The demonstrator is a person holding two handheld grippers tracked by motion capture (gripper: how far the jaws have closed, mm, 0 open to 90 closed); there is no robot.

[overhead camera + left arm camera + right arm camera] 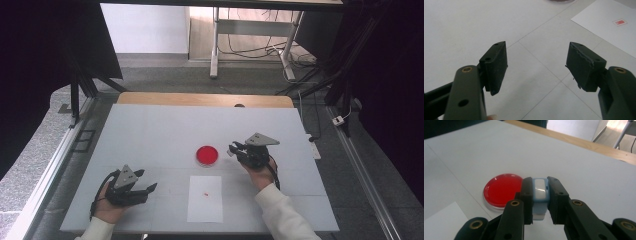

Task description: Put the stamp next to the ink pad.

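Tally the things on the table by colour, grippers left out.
Red: 1, the round dish
White: 1, the paper sheet
Light blue and white: 1, the small block clamped in the right gripper
Total: 3

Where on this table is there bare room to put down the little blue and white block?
Widest free patch: the far half of the table, beyond the red dish. Also bare: the near right, beside the white sheet, and the strip between that sheet and the left gripper. Crowded: the middle, where the right gripper, shut on the block, nears the dish.
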